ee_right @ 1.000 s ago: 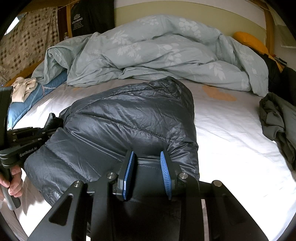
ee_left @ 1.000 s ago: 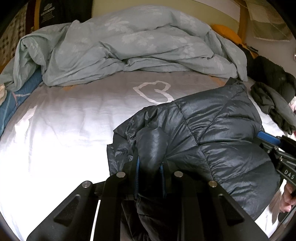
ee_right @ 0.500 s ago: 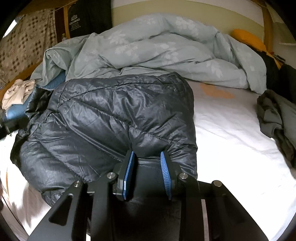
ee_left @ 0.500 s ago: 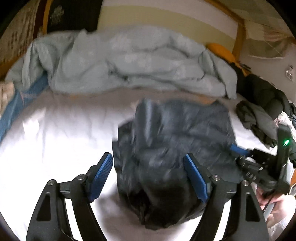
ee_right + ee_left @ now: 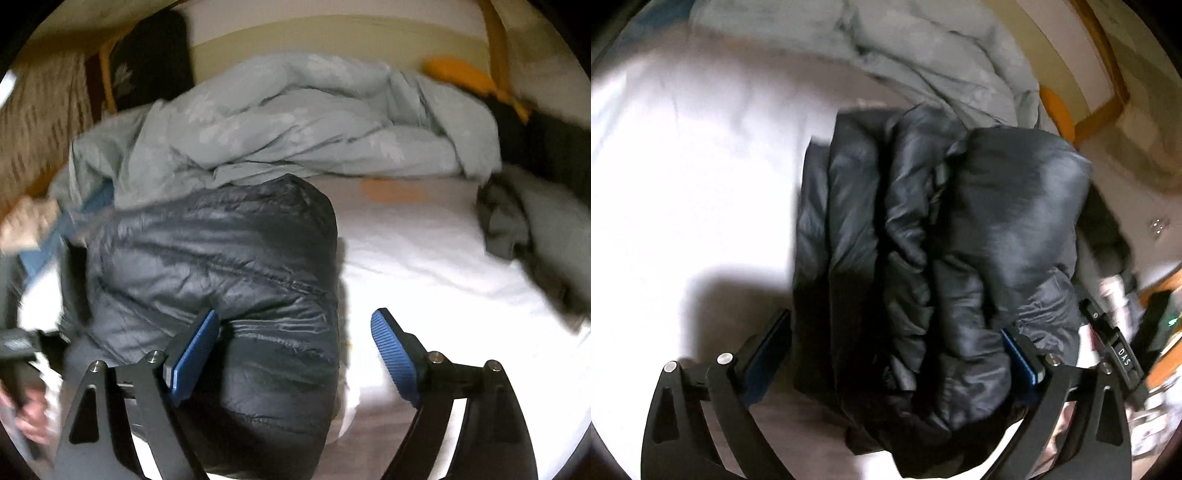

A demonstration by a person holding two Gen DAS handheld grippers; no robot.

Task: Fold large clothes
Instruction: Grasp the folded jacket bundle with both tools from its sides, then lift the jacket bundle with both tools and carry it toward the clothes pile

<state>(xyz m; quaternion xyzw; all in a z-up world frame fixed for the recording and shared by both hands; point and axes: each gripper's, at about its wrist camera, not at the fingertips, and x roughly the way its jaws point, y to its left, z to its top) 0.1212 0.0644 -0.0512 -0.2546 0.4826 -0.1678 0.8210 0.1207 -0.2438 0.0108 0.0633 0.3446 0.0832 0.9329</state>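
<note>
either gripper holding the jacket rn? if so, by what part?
Neither. Left gripper is open, fingers straddling the folded black puffer jacket without clamping. Right gripper is open too, with the jacket's edge between its pads.

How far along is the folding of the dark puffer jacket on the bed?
Done: the puffer jacket lies doubled over in thick layers on the white sheet. In hand: nothing gripped; the left tongs are open astride the bundle, the right tongs open at its edge. Left: perhaps tidying the bundle.

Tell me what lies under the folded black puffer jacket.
The black puffer jacket rests on the white bed sheet, which shows around it. Whatever lies directly beneath the jacket is covered by it and cannot be seen.
</note>
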